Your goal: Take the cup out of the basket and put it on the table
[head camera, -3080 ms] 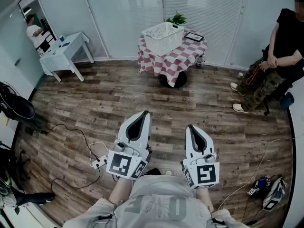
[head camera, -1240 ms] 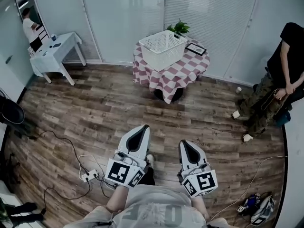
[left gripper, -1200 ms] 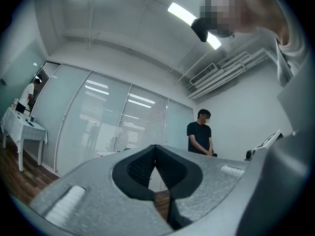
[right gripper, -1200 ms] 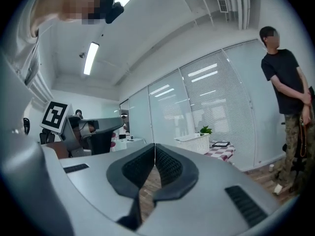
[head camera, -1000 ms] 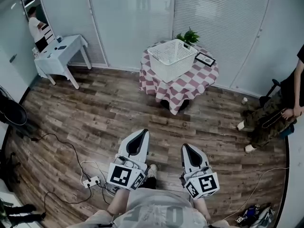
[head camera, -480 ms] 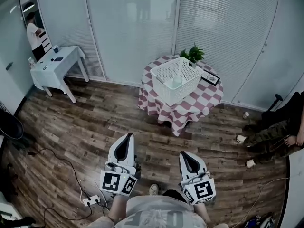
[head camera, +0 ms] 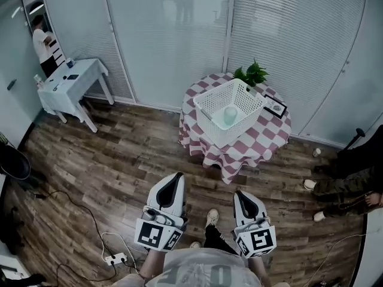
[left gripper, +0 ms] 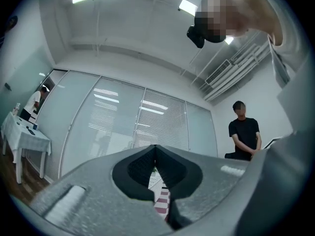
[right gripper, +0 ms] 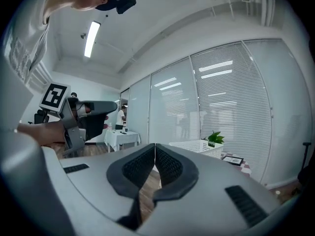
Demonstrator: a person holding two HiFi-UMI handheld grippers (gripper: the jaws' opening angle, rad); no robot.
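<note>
cup [head camera: 230, 115]: in white basket [head camera: 215, 130] on checkered table [head camera: 239, 154], well ahead of both grippers | left gripper [head camera: 178, 177] and right gripper [head camera: 240, 195]: both clenched, nothing between the jaws | handling: probably light, rigid, smooth-walled; pinch one wall at the rim from above, gently

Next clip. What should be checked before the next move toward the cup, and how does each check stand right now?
1. Cup visible inside basket: ok.
2. Reach to table: not ok, open floor lies between.
3. Right claw open for a grasp: not ok, shut, empty.
4. Left claw free: ok, shut, empty.
5. Bare spot on table for the cup: ok.
6. Cup upright: cannot tell.
</note>
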